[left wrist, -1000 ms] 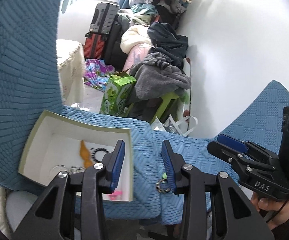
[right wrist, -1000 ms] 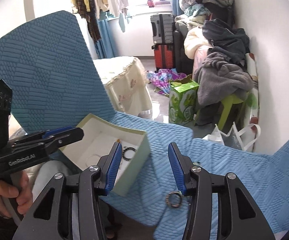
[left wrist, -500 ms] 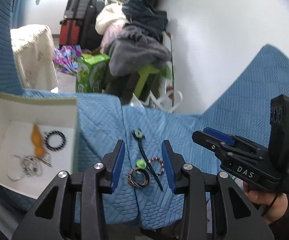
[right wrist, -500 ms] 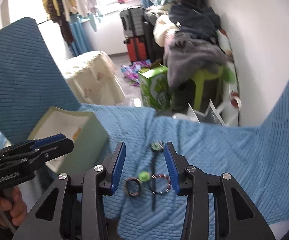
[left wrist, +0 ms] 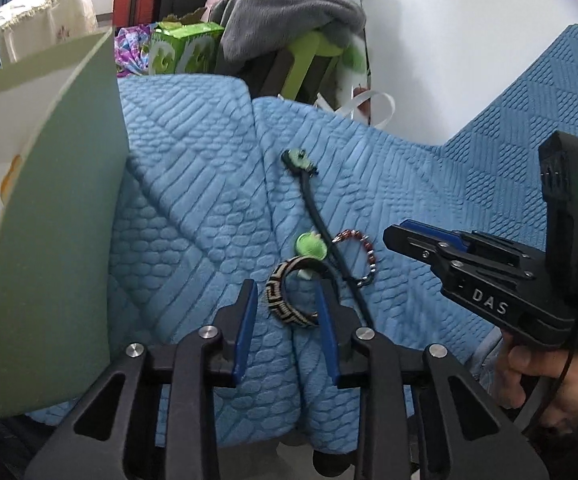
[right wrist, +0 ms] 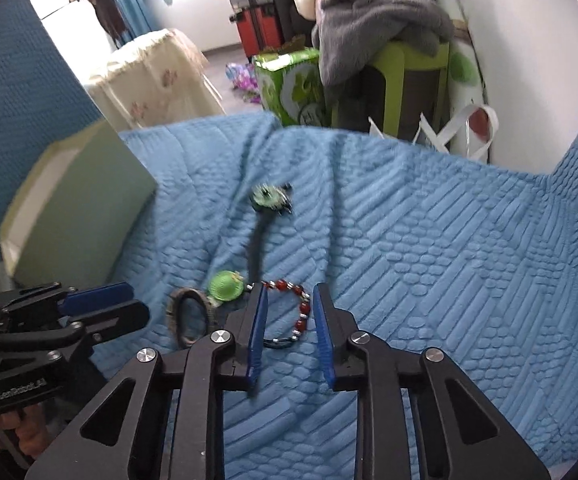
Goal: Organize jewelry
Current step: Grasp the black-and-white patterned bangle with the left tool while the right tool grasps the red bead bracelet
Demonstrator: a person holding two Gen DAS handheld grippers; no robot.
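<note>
On the blue quilted cover lie a woven patterned bracelet (left wrist: pixel 279 300), a red beaded bracelet (right wrist: pixel 301 312), a round green charm (left wrist: pixel 311 245) and a black cord with a green pendant (left wrist: pixel 299 160). My left gripper (left wrist: pixel 287 296) hangs low over the woven bracelet, which sits between its closing jaws; the pads do not clamp it. My right gripper (right wrist: pixel 289 300) straddles the red beaded bracelet, its jaws also closing without pressing on it. Each gripper shows in the other's view: the right gripper (left wrist: pixel 393 236) and the left gripper (right wrist: pixel 135 300).
A pale green open box (left wrist: pixel 57 220) stands on the cover at the left, with jewelry barely visible inside. Beyond the cover's far edge are a green carton (right wrist: pixel 289 84), a green stool under grey clothes (right wrist: pixel 409 64), suitcases and a cloth-covered table (right wrist: pixel 149 76).
Both grippers have come down and tilted towards the jewelry on the cover. Their jaws have narrowed, the right more. The box has slid to the left edge of both views.
</note>
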